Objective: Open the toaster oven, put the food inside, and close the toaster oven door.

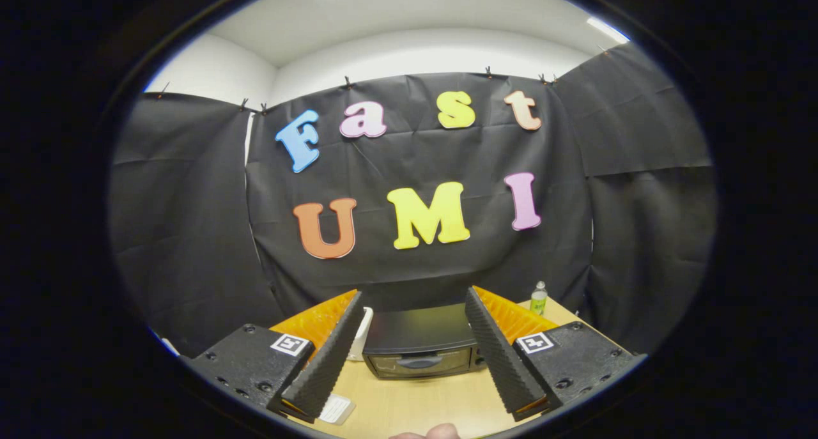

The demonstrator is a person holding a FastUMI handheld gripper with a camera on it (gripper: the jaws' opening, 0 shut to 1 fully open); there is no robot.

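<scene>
Gripper view looks down over the counter [415, 400] toward the toaster oven [418, 343], which sits between and beyond the two fingers, against the booth's dark wall. Its door appears shut, handle across the front glass. The gripper [415, 356] has its fingers spread wide apart and holds nothing. A small bottle [539, 298] stands to the right of the toaster oven and behind it; a white object [362, 330] sits just left of the toaster oven, partly hidden by a finger, and I cannot tell whether it is the food. A flat white card [337, 408] lies on the counter nearer than the toaster oven. A shut door with empty fingers fits either the approach to open it or the job finished with food inside; the glass is too small to tell.
</scene>
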